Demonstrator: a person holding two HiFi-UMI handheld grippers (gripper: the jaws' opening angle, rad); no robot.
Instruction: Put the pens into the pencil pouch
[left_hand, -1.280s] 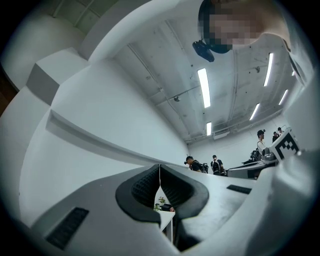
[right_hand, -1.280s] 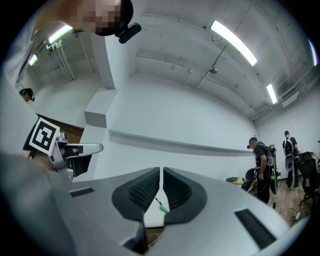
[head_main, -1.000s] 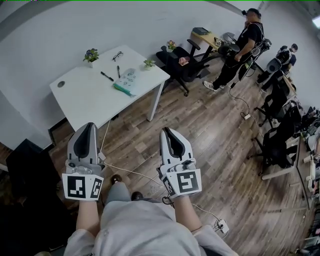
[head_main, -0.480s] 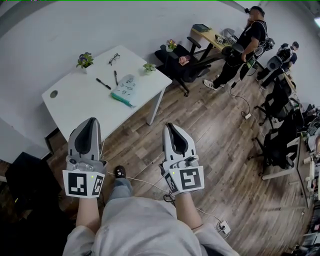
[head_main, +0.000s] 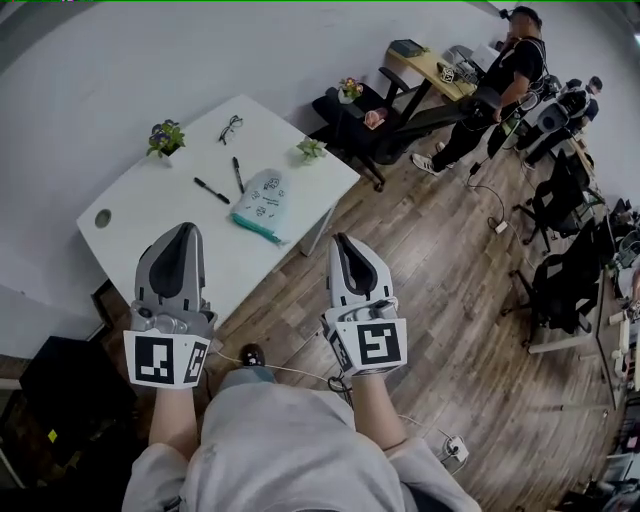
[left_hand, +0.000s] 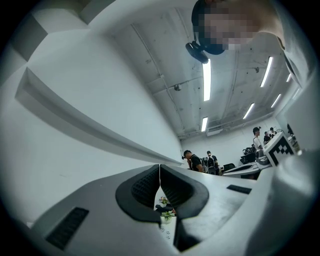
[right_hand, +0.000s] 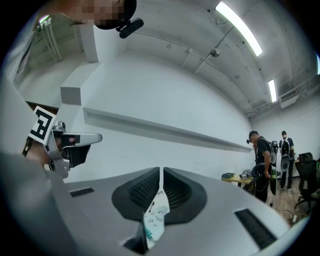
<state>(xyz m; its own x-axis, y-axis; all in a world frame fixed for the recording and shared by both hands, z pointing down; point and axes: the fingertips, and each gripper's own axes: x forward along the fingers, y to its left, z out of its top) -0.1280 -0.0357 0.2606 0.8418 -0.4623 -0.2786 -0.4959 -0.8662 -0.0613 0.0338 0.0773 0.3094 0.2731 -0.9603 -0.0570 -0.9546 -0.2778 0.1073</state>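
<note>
White rectangular table (head_main: 150, 215); black pens (head_main: 211, 190); pale mint fabric pouch (head_main: 262, 203), dark doodle print, teal edge. Grey-white left gripper (head_main: 184, 230) and right gripper (head_main: 344, 240), black-white square markers. Brown wood-plank floor (head_main: 450, 300).

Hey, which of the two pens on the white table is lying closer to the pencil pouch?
The right-hand pen, just off the pencil pouch's top corner; the other pen lies farther left.

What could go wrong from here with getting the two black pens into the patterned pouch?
The white cable trails over the wooden floor by the person's shoe: a likely trip hazard. The thin black pens lie flat on the white table, so a pinch could skid them toward the black-framed glasses.
</note>
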